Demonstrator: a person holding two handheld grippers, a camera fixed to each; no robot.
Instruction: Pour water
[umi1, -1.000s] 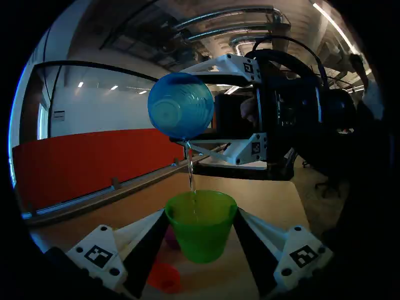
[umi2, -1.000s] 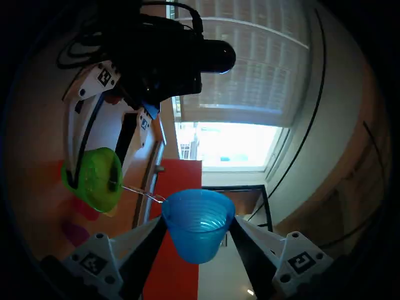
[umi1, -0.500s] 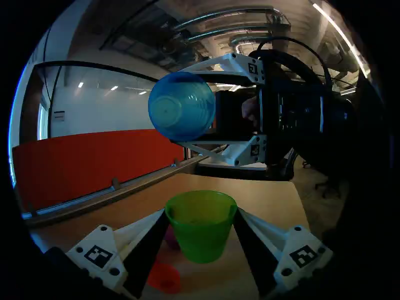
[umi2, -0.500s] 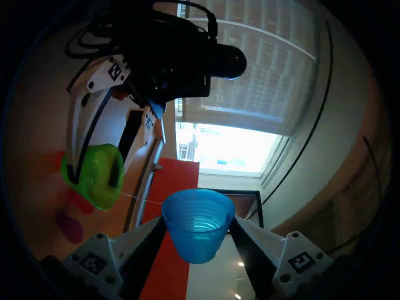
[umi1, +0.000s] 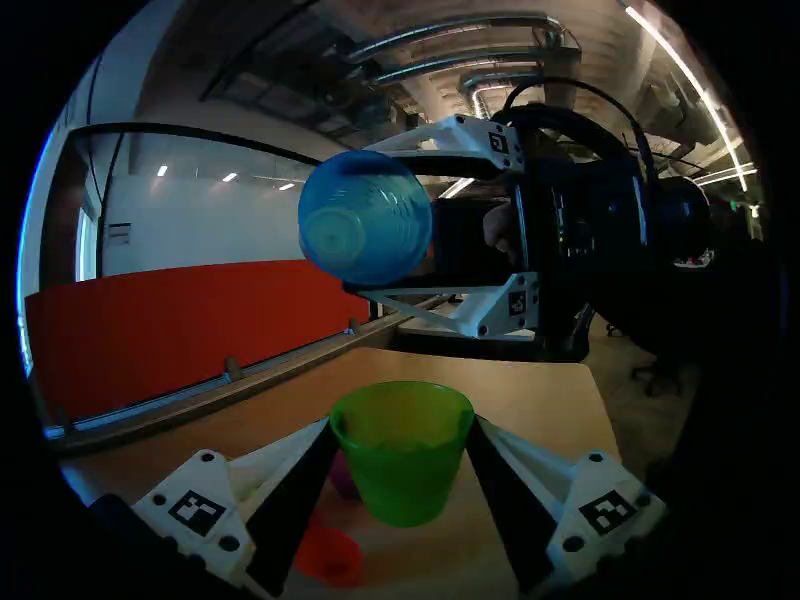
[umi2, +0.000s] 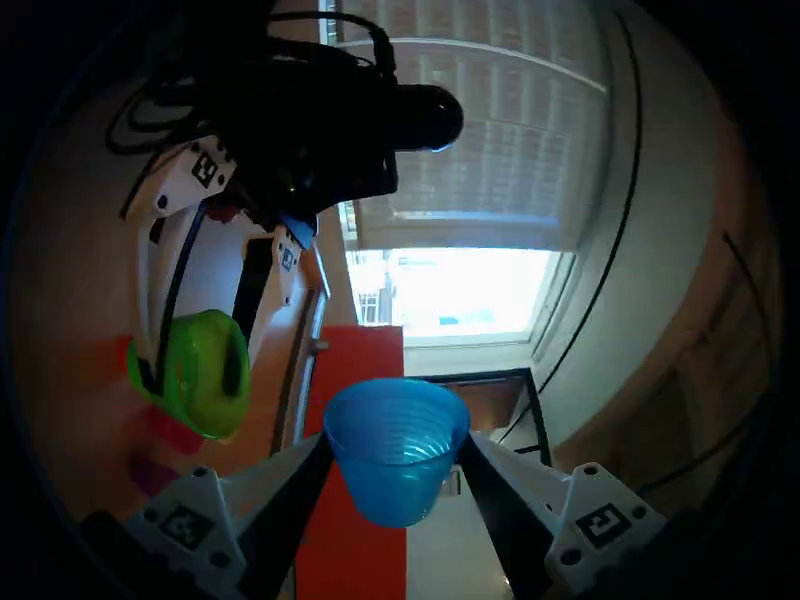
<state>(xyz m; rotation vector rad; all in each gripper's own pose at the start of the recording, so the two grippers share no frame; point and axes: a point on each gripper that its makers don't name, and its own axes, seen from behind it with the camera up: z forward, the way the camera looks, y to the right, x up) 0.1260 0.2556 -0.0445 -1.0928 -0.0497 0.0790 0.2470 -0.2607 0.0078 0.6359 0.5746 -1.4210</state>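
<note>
Blue cup between fingers of right gripper

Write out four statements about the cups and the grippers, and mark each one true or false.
1. The left gripper holds the green cup between its jaws. True.
2. The blue cup stands upright on the table. False: it is tipped over on its side in the right gripper, up above the green cup.
3. Water is streaming from the blue cup into the green cup. False: no stream shows between them.
4. A small orange-red cup sits on the table near the green cup. True.
</note>
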